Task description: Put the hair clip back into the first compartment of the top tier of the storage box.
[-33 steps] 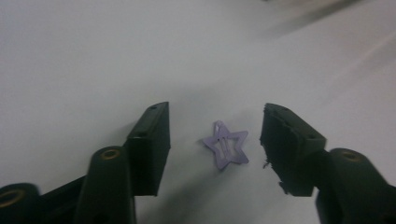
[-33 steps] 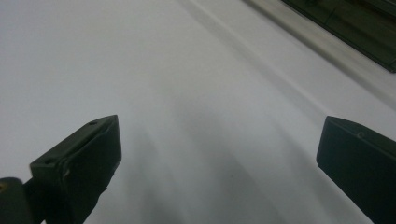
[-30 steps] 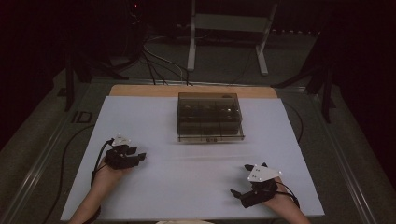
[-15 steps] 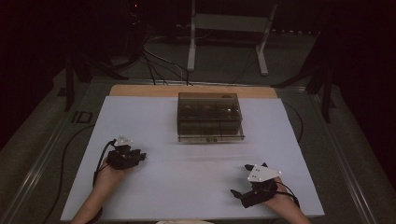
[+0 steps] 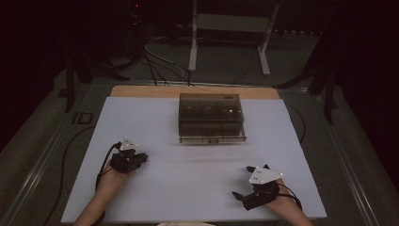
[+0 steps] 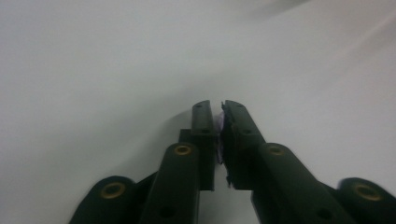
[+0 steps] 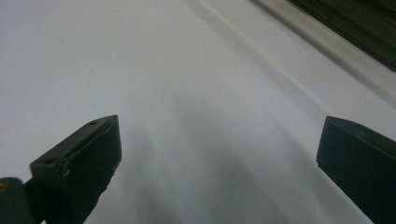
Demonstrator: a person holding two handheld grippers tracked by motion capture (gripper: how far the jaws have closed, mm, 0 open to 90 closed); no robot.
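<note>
Jaws of the left gripper (image 5: 141,158) just closing, nearly pressed together with nothing between them (a thin slit left); jaws of the right gripper (image 5: 237,197) spread wide, empty. Both low over the white bench (image 5: 197,188), near its front edge, well apart. Smoky clear box (image 5: 210,117) standing beyond, toward the back.

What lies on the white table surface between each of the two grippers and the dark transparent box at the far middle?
Nothing visible. Bare white table surface separates the left gripper, whose jaws have just been closing with nothing between them, and the open right gripper from the box. Both paths look clear.
</note>
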